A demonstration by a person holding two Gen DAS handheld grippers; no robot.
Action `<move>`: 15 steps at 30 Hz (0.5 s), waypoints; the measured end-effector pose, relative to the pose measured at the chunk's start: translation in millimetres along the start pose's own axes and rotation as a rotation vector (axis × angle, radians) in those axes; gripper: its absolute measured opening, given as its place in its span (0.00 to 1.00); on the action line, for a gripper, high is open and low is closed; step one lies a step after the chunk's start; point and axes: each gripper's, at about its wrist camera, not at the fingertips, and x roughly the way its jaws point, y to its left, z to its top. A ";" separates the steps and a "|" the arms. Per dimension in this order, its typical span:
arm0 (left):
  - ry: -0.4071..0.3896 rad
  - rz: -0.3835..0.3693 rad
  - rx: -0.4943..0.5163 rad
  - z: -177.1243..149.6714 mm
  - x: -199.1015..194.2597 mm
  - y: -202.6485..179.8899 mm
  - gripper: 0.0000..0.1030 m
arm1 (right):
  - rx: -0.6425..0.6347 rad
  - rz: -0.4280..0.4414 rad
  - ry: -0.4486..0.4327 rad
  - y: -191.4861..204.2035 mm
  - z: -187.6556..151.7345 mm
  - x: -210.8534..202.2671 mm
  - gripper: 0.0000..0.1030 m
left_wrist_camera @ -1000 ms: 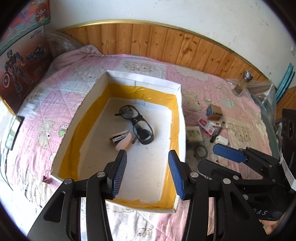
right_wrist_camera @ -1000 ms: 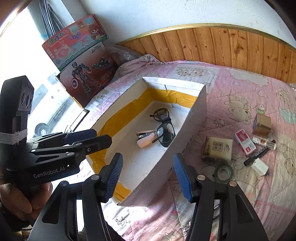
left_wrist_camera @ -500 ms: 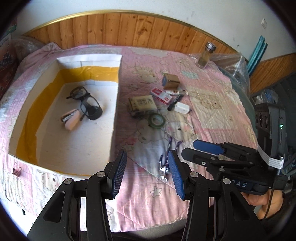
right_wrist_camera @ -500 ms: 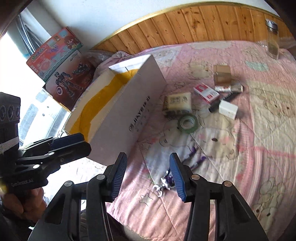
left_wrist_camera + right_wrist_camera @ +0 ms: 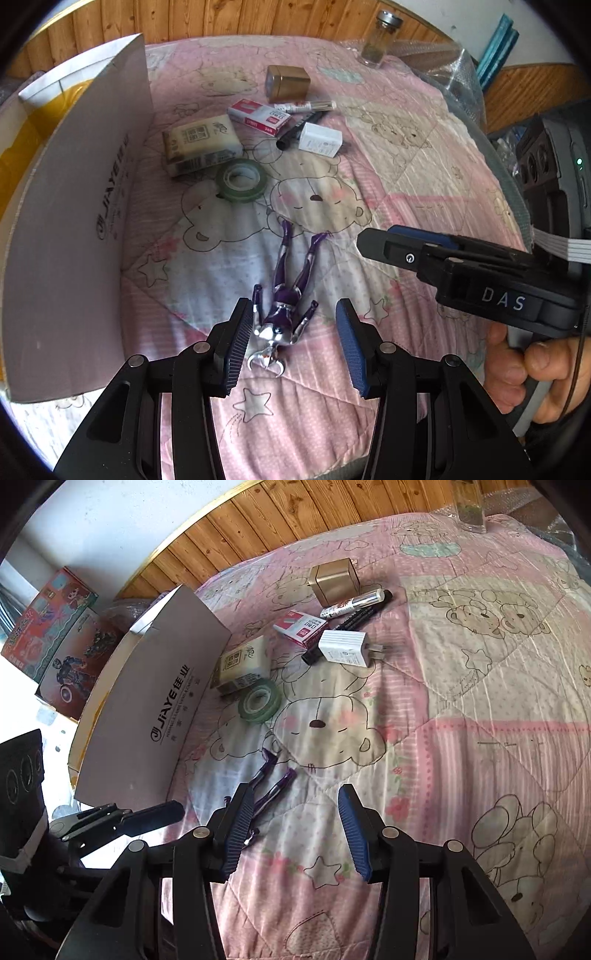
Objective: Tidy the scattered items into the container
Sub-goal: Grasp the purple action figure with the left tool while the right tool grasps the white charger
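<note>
Left wrist view: left gripper spread, straddling the purple toy figure's head on the quilt, beside the box; right gripper spread, empty; risk: pads pinch only 1 thin arm, figure twists free, or snag quilt.

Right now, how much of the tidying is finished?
Not much shows as finished: this moment's views don't look inside the box. The left gripper has open jaws around the toy figure, not yet gripped. Tape, tissues, charger, pens and small boxes lie on the quilt.
</note>
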 end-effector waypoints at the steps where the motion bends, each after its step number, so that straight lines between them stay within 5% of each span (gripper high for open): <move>1: 0.003 0.009 -0.003 0.7 5.2 0.2 0.48 | -0.016 -0.013 -0.007 -0.1 5.1 2.0 0.48; 7: 0.034 -0.005 -0.010 -3.6 33.5 2.7 0.48 | -0.120 -0.112 -0.044 -16.4 50.6 22.2 0.55; 10: 0.004 -0.002 -0.015 -7.1 39.1 7.4 0.54 | -0.201 -0.167 -0.028 -23.1 71.3 42.1 0.56; 15: -0.042 -0.030 0.000 -9.5 39.4 10.9 0.48 | -0.338 -0.204 -0.013 -26.3 91.4 69.5 0.56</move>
